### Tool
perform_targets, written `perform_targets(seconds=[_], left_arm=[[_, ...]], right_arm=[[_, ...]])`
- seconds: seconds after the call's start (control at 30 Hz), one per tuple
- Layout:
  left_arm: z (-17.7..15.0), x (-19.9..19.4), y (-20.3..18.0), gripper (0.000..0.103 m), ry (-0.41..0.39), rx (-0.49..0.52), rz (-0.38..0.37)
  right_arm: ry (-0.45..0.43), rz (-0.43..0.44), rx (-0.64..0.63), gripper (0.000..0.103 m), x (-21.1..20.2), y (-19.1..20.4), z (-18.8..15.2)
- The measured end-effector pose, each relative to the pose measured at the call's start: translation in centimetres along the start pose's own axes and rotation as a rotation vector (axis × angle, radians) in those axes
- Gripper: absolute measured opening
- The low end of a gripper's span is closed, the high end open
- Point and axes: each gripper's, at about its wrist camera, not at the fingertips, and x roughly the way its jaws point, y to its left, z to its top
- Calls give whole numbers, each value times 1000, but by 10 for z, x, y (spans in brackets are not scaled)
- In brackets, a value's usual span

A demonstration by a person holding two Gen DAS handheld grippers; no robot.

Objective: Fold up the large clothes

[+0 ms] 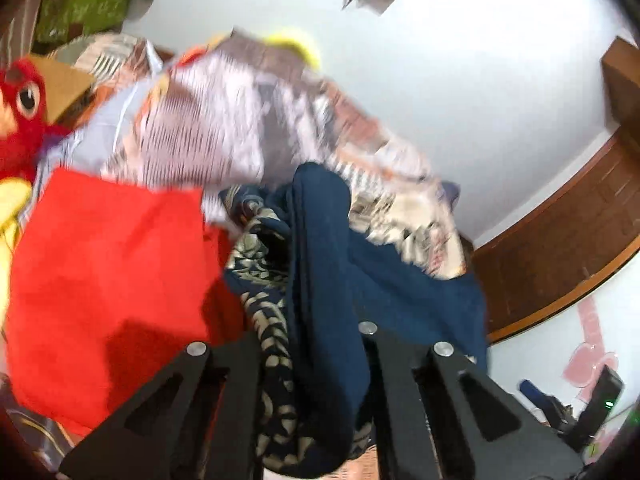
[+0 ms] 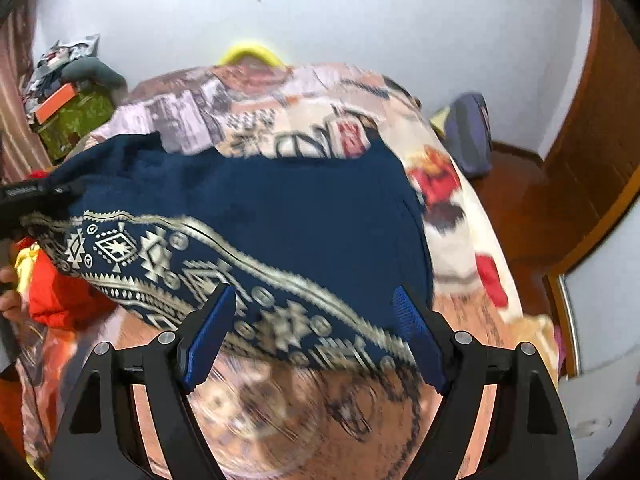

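Navy garment with gold-patterned border (image 2: 256, 216): spread across the patterned bedcover (image 2: 460, 240), one bunched end rising between the left gripper (image 1: 316, 344), whose jaws are pinched together on it, seemingly, through blur; right gripper (image 2: 316, 332): jaws spread wide above the border, gripping nothing; red cloth (image 1: 108, 272) alongside.

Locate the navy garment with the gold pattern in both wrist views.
Left wrist: navy garment at centre, bunched between the shut left gripper fingers.
Right wrist: spread across the middle, above the open right gripper.
Shared landmark: yellow object behind the bedspread.
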Motion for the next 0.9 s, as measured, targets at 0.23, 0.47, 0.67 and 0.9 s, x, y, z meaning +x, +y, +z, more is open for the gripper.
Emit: perform_targets(seconds=[0.23, 0.47, 0.67, 0.9], left_arm=[[16, -52, -33, 5, -139, 124, 27], [13, -43, -61, 5, -107, 184, 32], [2, -29, -114, 5, -96, 257, 0], [-23, 2, -191, 5, -28, 338, -104]], right_arm=[[12, 89, -88, 78, 29, 66, 33], [154, 223, -126, 78, 84, 110, 21], [142, 282, -17, 78, 68, 65, 20], [151, 179, 70, 78, 55, -20, -8]])
